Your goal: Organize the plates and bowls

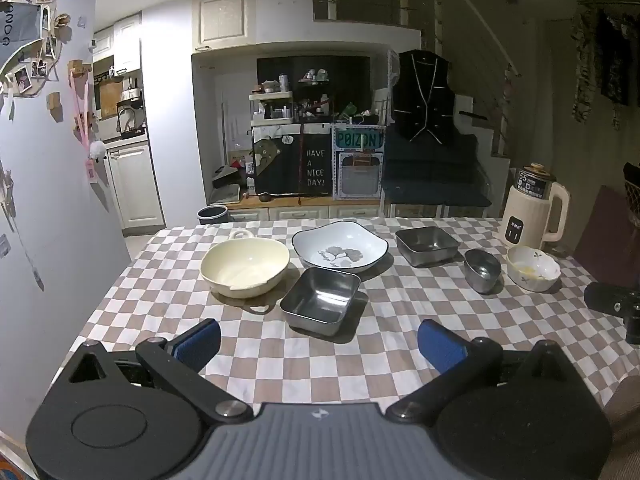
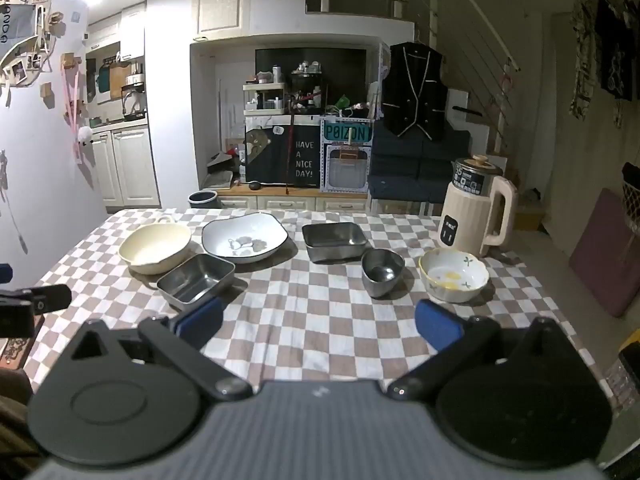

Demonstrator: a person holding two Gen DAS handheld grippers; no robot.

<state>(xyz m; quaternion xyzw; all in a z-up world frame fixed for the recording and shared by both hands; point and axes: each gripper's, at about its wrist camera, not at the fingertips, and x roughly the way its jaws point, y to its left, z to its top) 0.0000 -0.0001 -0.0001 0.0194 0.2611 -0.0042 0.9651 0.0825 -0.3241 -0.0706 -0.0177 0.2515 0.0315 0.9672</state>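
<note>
On the checked tablecloth stand a cream bowl with a handle [image 1: 245, 266] [image 2: 155, 247], a white plate with a dark rim and leaf print [image 1: 340, 245] [image 2: 244, 237], a near square steel dish [image 1: 320, 300] [image 2: 196, 280], a far square steel dish [image 1: 427, 245] [image 2: 334, 240], a small steel bowl [image 1: 482, 270] [image 2: 382, 271] and a white flowered bowl [image 1: 533, 267] [image 2: 454, 274]. My left gripper [image 1: 320, 344] is open and empty, just short of the near steel dish. My right gripper [image 2: 318, 322] is open and empty, short of the small steel bowl.
A cream electric kettle [image 1: 534, 208] [image 2: 476, 212] stands at the table's back right. The table [image 1: 280, 360] has its left edge by a white wall. The other gripper shows as a black part at the right edge [image 1: 612, 304] and left edge [image 2: 28, 308].
</note>
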